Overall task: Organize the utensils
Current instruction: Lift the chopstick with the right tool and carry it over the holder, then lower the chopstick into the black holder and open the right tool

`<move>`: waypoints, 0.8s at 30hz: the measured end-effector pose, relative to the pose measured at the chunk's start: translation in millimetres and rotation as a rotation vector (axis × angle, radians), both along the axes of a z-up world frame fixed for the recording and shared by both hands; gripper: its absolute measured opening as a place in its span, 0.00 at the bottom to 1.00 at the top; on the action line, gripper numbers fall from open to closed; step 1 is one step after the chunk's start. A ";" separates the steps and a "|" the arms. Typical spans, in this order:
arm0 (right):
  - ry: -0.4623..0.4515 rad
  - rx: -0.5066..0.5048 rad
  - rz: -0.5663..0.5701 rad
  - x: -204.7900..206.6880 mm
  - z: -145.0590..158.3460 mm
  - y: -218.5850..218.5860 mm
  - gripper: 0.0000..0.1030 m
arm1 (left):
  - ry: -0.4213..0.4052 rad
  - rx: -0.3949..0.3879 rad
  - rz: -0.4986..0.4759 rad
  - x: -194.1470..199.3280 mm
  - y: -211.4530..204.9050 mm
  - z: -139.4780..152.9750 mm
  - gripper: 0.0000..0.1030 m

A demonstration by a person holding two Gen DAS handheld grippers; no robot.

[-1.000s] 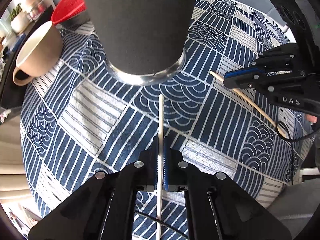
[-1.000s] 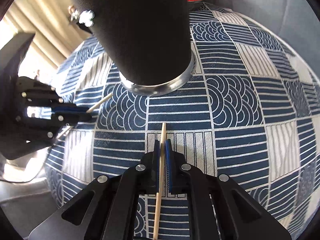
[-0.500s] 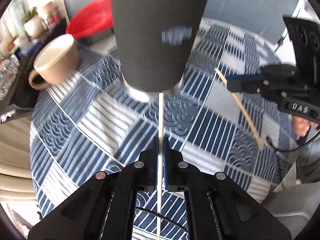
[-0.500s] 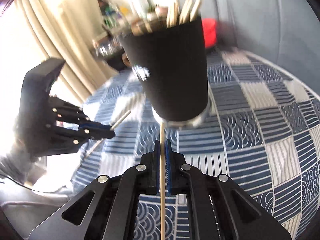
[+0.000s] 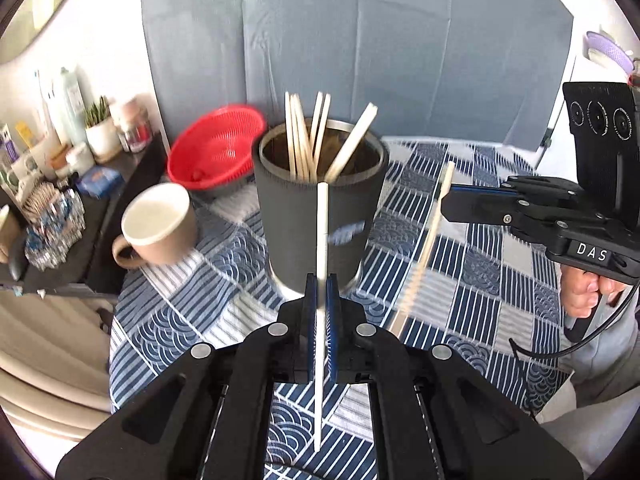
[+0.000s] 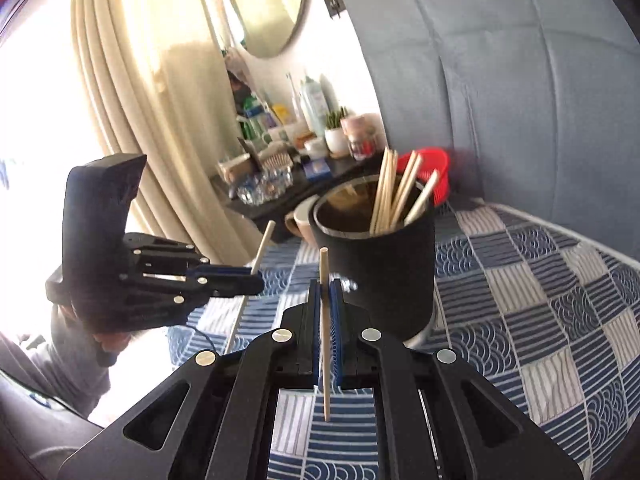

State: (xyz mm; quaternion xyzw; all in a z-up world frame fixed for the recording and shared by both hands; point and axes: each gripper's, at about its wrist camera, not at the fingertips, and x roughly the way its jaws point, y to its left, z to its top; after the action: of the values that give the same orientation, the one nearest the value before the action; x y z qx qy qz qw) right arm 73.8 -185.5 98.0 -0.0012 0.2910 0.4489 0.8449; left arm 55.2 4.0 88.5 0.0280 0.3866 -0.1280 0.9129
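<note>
A pale chopstick [image 5: 322, 264] is clamped in the closed left tool [image 5: 322, 300], and a wooden chopstick [image 6: 325, 320] in the closed right tool [image 6: 326, 312], each held lengthwise along its fingers. The dark holder [image 5: 320, 216] of chopsticks is seen just beyond both tips on the checked surface [image 5: 500, 280], its open mouth above them, equally near either tool.

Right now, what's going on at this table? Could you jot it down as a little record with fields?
surface: blue patterned tablecloth
holder: black cup, upright, with several chopsticks standing in it
left gripper: jaws shut on a white chopstick
right gripper: jaws shut on a tan chopstick
both held sticks: in the air, not yet in the cup
nearby: beige mug, red basket behind it
</note>
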 end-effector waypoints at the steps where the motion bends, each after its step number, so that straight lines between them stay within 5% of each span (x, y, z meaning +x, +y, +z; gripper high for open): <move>1: -0.014 0.013 0.005 -0.3 5.6 0.0 0.05 | -0.015 -0.004 0.003 0.5 0.0 5.8 0.04; 16: -0.219 0.118 0.007 9.4 112.0 12.3 0.05 | -0.241 -0.074 0.009 22.3 3.1 89.5 0.05; 24: -0.230 0.105 -0.031 29.1 116.9 13.6 0.05 | -0.298 -0.098 -0.025 49.8 -4.6 109.9 0.05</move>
State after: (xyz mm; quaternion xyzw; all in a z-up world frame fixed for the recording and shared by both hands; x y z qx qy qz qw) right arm 102.9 -171.9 214.9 -0.0043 0.1682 0.4474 0.8784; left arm 105.1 -0.7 198.4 0.0071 0.2396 -0.1526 0.9588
